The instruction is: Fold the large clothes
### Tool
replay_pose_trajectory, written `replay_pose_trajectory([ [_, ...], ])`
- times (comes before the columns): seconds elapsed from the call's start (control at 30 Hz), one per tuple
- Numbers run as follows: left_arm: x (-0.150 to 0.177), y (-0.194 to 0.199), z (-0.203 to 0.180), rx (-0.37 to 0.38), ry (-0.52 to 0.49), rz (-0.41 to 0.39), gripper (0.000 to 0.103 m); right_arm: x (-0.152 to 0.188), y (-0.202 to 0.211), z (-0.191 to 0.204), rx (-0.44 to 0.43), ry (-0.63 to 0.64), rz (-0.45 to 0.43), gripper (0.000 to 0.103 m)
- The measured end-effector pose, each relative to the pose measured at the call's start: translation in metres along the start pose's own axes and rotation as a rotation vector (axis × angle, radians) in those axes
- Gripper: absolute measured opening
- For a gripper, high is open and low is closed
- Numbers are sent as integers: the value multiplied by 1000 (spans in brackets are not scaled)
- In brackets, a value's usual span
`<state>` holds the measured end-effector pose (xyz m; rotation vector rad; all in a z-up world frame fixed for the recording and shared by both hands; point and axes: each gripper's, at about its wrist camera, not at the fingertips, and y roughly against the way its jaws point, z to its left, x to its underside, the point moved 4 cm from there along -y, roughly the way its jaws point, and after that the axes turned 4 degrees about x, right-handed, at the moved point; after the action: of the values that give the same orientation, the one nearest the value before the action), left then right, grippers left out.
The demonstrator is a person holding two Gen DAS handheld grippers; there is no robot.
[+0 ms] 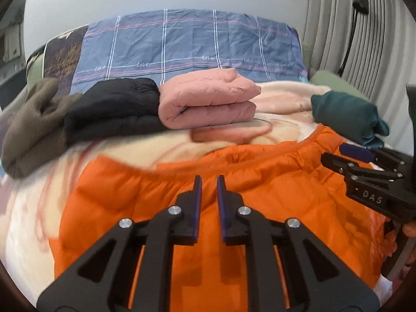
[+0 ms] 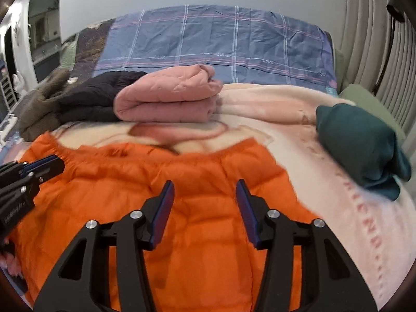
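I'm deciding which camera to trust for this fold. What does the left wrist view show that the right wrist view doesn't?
Only the left wrist view shows the left gripper head-on, its fingers nearly together, gripping nothing.

Only the right wrist view shows the right gripper head-on, wide open, and pink lettering on the cream blanket.

Both show the orange puffer jacket below the fingers, the folded pink garment, black garment and teal bundle.

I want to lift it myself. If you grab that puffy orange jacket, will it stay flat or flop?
The puffy orange quilted jacket will probably flop and sag, since its edge is already rumpled. Its padded panels suggest it is light for its size. The smooth, faintly shiny fabric may slip.
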<state>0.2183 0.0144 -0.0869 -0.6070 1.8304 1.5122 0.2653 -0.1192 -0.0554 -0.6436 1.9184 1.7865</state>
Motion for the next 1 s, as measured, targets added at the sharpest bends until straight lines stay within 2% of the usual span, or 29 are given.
replay_pose_trajectory([
  [0.07,-1,-24,5,-55,-11,61,16,4,-26,-11,20,-40,64,49],
  [0.1,5,-42,12,-98,-25,109,19,13,-48,-17,6,-55,111,50],
  [0.13,11,-54,18,-99,-27,138,19,17,-58,-21,-41,-78,118,50],
  [0.2,15,-62,33,-18,57,142,19,20,-62,-27,-91,-127,117,50],
  [0.3,20,-65,39,30,91,135,19,23,-62,-23,-99,-114,97,51],
  [0.47,26,-68,37,36,107,117,19,28,-67,-23,-107,-128,78,51],
  [0.6,27,-69,38,35,109,118,19,29,-67,-16,-58,-85,83,51],
  [0.67,26,-67,37,19,100,119,19,24,-64,-12,-17,-55,92,51],
  [0.73,21,-56,33,13,95,114,19,17,-51,-11,26,-76,114,51],
  [0.77,18,-51,33,19,105,109,21,13,-40,-9,11,-113,111,51],
  [0.8,12,-38,32,49,125,88,23,7,-25,-5,-39,-145,90,51],
  [0.87,0,-18,32,65,133,47,25,-3,-2,9,-95,-145,48,51],
  [0.93,-12,-1,39,20,133,16,25,-12,19,32,-125,-107,3,51],
  [1.0,-17,8,52,-48,140,-10,25,-14,22,55,-157,-64,6,51],
])
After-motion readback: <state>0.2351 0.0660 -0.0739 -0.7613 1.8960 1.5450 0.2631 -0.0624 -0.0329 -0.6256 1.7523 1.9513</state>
